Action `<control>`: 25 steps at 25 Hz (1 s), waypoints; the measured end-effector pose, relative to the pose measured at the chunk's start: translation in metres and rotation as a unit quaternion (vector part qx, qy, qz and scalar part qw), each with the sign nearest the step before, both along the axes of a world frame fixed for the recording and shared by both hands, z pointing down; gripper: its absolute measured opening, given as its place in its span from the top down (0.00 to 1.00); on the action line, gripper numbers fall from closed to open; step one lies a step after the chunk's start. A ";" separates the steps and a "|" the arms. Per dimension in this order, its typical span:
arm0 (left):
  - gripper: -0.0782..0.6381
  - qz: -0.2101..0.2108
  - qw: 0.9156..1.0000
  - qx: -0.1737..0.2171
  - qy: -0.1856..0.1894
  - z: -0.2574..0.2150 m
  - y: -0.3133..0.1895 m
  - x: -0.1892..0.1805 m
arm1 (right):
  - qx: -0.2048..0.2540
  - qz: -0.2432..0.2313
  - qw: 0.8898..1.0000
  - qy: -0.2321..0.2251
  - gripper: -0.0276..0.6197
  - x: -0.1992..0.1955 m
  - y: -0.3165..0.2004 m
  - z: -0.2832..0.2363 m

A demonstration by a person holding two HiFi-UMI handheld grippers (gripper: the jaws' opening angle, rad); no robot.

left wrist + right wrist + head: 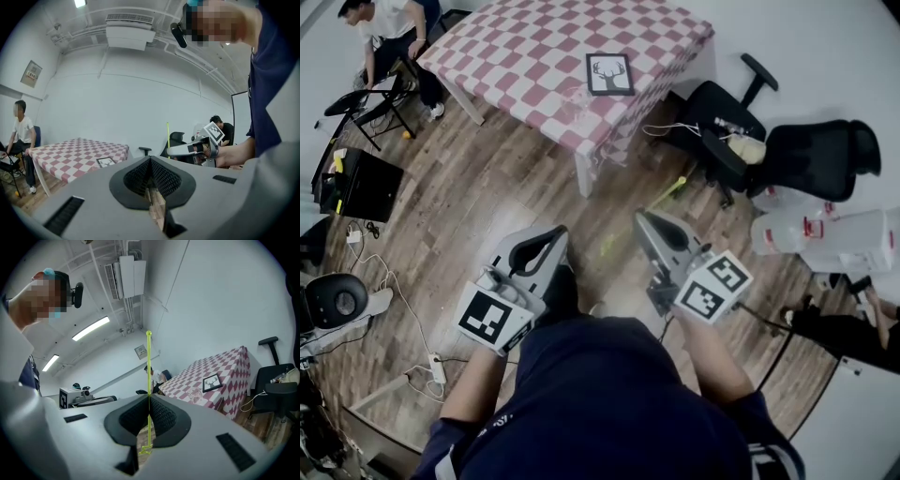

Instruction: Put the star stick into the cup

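Note:
A thin yellow-green star stick [149, 376] is clamped upright between the pads of my right gripper [149, 400], with its star end [145, 450] below the jaws. In the head view the stick [673, 192] sticks out on both sides of the right gripper [645, 221], above the wooden floor. My left gripper [557, 236] is shut and holds nothing; its pads [151, 164] meet. A clear cup [195, 396] stands on the red-and-white checkered table [534, 47], well ahead of both grippers. From the left gripper view I see the right gripper [190, 149] holding the stick [168, 136].
A framed deer picture [609, 73] lies on the table. Two black office chairs [727, 127] [820, 155] and white containers [830, 234] stand at the right. A person [389, 28] sits at the far left. Cables and a power strip [437, 367] lie on the floor at the left.

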State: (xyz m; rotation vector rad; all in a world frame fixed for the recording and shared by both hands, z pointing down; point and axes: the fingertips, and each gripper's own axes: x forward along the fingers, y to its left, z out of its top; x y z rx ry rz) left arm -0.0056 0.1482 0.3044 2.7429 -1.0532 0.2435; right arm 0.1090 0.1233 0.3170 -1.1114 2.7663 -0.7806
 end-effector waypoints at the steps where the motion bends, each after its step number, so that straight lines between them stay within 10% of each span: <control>1: 0.85 0.000 1.000 -0.004 0.000 0.002 -0.011 -0.004 | -0.002 0.001 1.000 0.000 0.93 -0.004 -0.010 0.002; 25: 0.85 0.059 0.997 -0.044 0.007 0.024 -0.246 -0.112 | -0.051 0.058 0.996 0.036 0.93 -0.107 -0.235 0.022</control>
